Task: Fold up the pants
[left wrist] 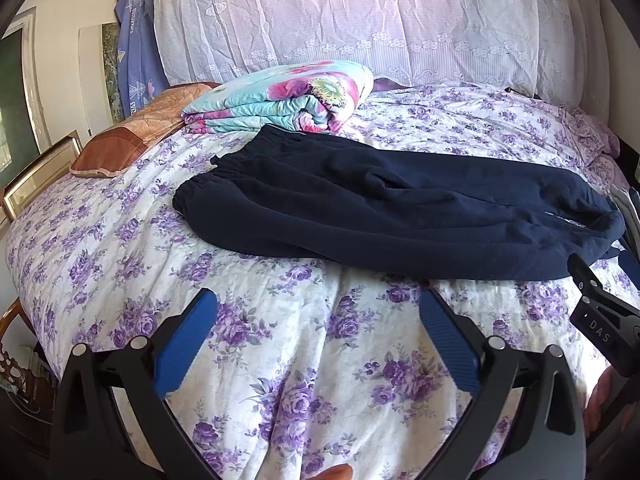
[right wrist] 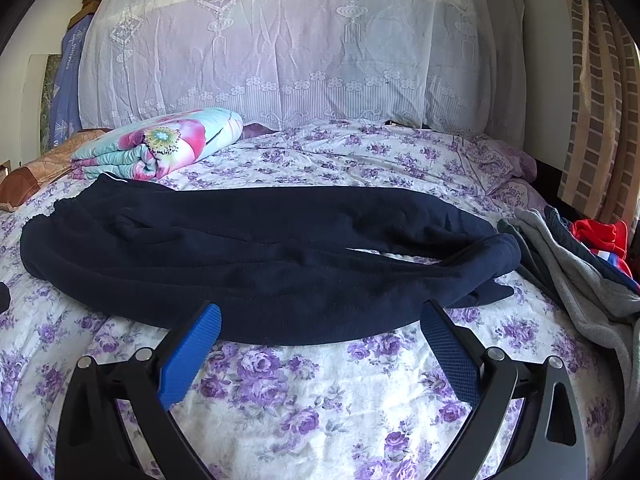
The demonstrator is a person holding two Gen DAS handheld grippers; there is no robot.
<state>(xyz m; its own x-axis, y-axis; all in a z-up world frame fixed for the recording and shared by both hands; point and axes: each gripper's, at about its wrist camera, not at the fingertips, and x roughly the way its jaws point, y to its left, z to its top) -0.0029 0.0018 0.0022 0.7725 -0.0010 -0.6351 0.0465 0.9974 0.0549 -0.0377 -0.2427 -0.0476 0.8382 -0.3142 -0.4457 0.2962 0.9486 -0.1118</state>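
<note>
- Dark navy pants [right wrist: 256, 256] lie flat on a bed [right wrist: 280, 392] covered in a white sheet with purple flowers. They fill the middle of the right wrist view.
- Their long axis runs side to side, from 9 o'clock to 3 o'clock. The gathered elastic waistband [right wrist: 44, 216] points to 9 o'clock and the leg ends [right wrist: 492, 268] point to 3 o'clock.
- One leg appears laid over the other, with a thin gap of sheet showing between them near the leg ends. This suggests a lengthwise fold is done and the garment is spread out ready for a crosswise fold.
- The right hand-held gripper [right wrist: 320, 344] sits at 6 o'clock from the pants, jaws spread wide and grasping nothing. Its blue fingertips [right wrist: 208, 320] reach the near edge of the cloth; I cannot tell if they touch it.
- The left hand-held gripper [left wrist: 318, 334] is also spread wide and empty, over bare sheet short of the pants [left wrist: 400, 212], nearer the waistband end.
- Placed so, each gripper seems set to take one end.
- A folded floral quilt [right wrist: 160, 148] rests at 11 o'clock, just beyond the waistband.
- A pile of grey and red clothes [right wrist: 580, 272] lies at 3 o'clock, just beside the leg ends.
- A lace-draped headboard [right wrist: 280, 48] stands at 12 o'clock.
</note>
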